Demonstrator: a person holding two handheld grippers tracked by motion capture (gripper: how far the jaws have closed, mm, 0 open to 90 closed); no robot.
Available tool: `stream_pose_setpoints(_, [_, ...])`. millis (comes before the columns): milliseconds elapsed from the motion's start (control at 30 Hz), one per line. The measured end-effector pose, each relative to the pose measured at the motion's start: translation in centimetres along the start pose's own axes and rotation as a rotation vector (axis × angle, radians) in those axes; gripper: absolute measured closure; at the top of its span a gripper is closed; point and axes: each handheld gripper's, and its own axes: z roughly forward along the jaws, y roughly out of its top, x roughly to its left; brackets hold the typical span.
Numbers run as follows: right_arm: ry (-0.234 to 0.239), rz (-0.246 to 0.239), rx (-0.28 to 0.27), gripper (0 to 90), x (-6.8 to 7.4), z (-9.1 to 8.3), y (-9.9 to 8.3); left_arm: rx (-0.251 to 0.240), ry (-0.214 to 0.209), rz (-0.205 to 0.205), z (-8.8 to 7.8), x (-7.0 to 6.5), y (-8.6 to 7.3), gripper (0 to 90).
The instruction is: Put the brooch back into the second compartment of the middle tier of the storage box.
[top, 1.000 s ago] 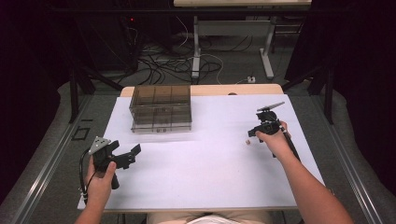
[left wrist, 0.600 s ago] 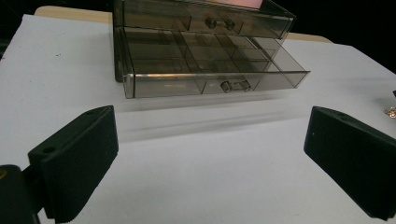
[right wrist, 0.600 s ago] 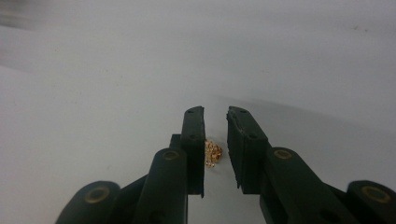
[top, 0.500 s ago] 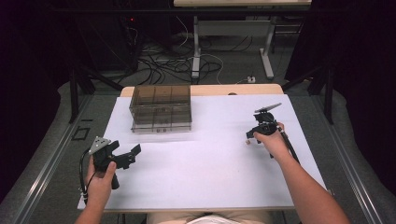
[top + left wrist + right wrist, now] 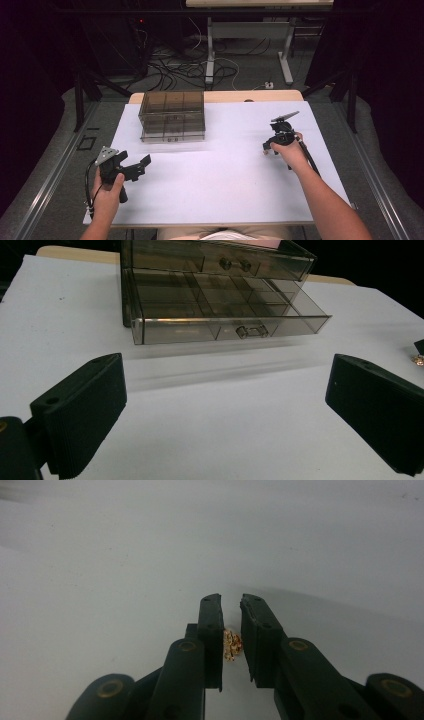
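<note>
Your right gripper [image 5: 230, 605] has been closing on the gold trinket [image 5: 232, 645] (bench's three o'clock), jaws narrow, not yet pinching; left gripper [image 5: 225, 410] wide.

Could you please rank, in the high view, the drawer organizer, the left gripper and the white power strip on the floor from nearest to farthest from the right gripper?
1. Drawer organizer, table's far left.
2. Left gripper, near-left edge.
3. Power strip, floor beyond the table.
</note>
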Motion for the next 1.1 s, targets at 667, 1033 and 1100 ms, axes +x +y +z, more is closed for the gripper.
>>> stream_pose_setpoints(667, [-0.011, 0.005, 0.057, 85.5, 0.07, 0.20, 0.03, 0.004, -0.003, 0.002, -0.01, 0.00, 0.01, 3.2])
stream_pose_setpoints(1033, [0.001, 0.001, 0.051, 89.7, -0.08, 0.23, 0.02, 0.005, -0.002, 0.005, -0.03, 0.01, 0.00, 3.2])
stream_pose_setpoints(1100, [0.012, 0.008, 0.056, 90.0, -0.08, 0.17, 0.05, 0.005, -0.002, 0.002, -0.03, -0.02, 0.00, 3.2])
